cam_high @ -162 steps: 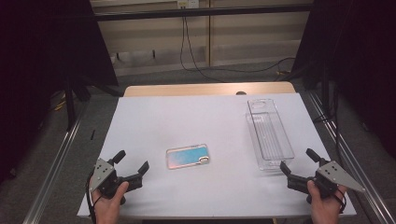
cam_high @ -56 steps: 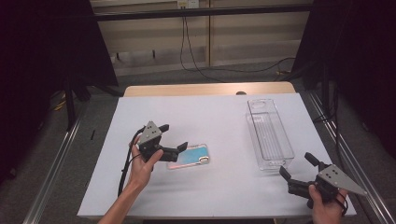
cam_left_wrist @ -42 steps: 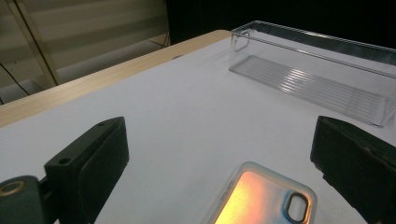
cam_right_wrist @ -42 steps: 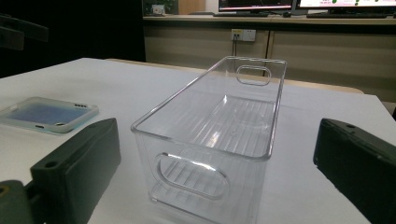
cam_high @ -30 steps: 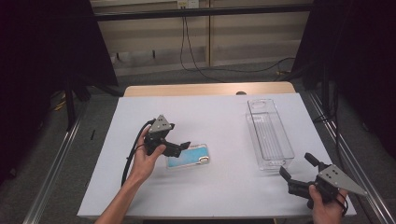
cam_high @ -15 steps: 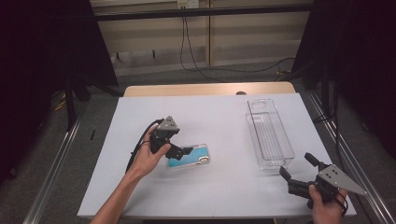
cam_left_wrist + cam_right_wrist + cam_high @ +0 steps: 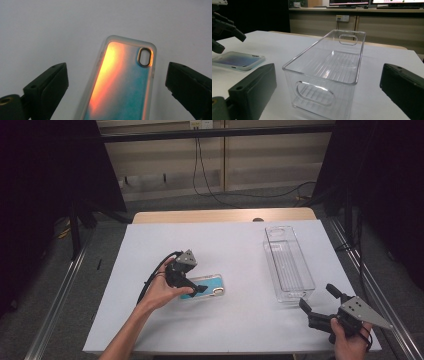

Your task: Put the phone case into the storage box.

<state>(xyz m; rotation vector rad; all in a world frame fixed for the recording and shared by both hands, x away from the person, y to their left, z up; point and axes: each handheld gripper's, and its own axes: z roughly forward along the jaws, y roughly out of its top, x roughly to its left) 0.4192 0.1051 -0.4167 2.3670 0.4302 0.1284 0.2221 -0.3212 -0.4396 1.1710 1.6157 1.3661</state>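
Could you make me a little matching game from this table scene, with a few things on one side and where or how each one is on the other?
Things:
1. phone case
2. clear bin
3. left gripper
4. right gripper

Places or states:
A. open, near the bin's near end
B. empty, on the table's right side
C. open, its jaws either side of the case
D. flat on the white table, teal and orange

Pairs: 1-D, 2-B, 3-C, 4-A
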